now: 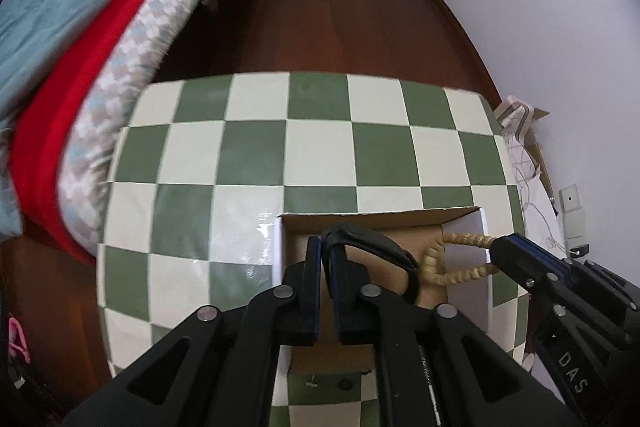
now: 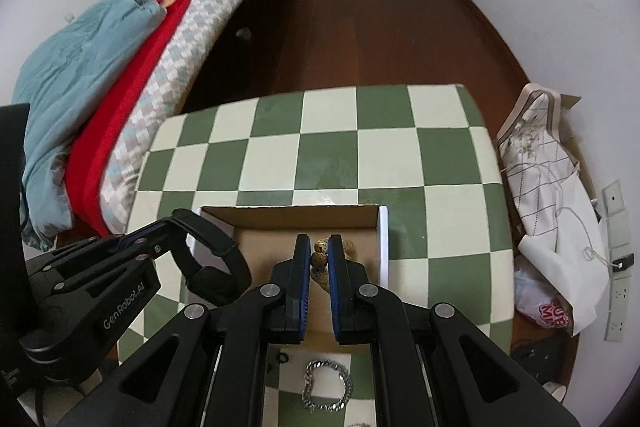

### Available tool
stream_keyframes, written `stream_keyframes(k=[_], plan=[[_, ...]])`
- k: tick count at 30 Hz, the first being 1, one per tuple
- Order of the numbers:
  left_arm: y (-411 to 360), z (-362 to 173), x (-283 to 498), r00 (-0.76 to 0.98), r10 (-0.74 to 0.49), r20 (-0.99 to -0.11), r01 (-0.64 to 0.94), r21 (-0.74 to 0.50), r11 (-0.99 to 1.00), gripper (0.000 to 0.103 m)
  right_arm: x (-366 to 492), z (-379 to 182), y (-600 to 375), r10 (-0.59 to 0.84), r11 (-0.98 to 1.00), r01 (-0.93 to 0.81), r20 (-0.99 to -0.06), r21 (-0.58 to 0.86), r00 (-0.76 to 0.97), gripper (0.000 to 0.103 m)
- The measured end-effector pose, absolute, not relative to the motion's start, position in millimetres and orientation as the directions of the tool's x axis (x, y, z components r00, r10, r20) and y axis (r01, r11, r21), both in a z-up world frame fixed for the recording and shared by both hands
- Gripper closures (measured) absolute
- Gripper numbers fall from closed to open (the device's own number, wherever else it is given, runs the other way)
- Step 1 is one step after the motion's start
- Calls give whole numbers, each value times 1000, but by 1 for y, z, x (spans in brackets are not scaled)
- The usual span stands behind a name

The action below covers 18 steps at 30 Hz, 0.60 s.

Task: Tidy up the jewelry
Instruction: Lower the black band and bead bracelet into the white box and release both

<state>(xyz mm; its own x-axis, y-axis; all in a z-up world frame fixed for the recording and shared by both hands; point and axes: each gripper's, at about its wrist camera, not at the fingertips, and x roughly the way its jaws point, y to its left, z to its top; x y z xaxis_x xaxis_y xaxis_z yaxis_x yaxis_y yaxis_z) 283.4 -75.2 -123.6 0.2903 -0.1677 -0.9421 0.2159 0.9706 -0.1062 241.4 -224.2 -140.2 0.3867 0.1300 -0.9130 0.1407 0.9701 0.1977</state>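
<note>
An open cardboard box (image 1: 360,219) (image 2: 292,213) with white side walls sits on the green and cream checkered table. My left gripper (image 1: 326,247) is shut on a black band (image 1: 384,251) (image 2: 216,251) and holds it over the box. My right gripper (image 2: 319,251) (image 1: 496,255) is shut on a tan beaded bracelet (image 2: 320,253) (image 1: 452,259), also over the box. A silver chain bracelet (image 2: 326,387) lies on the table near the box's front, with a small black ring (image 2: 283,357) beside it.
A bed (image 2: 120,67) with blue, red and checked bedding stands left of the table (image 1: 320,147). Bags and papers (image 2: 548,167) lie on the floor at the right by the wall. Dark wooden floor (image 1: 340,7) stretches beyond the table's far edge.
</note>
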Motion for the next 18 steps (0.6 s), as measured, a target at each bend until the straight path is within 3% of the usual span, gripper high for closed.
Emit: stream_keyframes(k=[4,5,6,7,8,10,14,15,17,18], plan=[[-78,-138,295,240,-166,-956,208,-117,971,91,256,-159,-232,177,959,155,-929,237,325,93],[-78,-138,297,244,-158,-957,206,-108,973,81,258,-163,-234,181,956,166,-933,241,311,93],[-77,-137,298,249,-149,-957,201,-100,975,58,258,-164,-236,178,956,174,-936,238,304,91],[-74,-136,299,258,-136,-956,188,-89,978,41,258,-165,-237,178,955,176,-938,237,297,81],[-72,-135,300,265,-136,-955,179,-90,980,12,257,-166,-238,175,956,179,-939,234,297,65],[-66,-131,299,283,-142,-949,161,-99,982,7,255,-164,-240,172,956,178,-939,232,299,47],[-57,-125,296,325,-86,-942,133,-44,990,2,247,-156,-238,108,972,168,-948,164,300,44],[-55,-122,294,346,-68,-936,130,-24,991,1,245,-155,-236,72,978,166,-953,125,294,36],[-49,-117,287,391,-29,-920,116,18,993,1,240,-154,-232,6,986,158,-959,53,284,9],[-47,-115,283,415,-17,-910,112,32,993,1,236,-155,-228,-40,988,155,-960,3,277,6]])
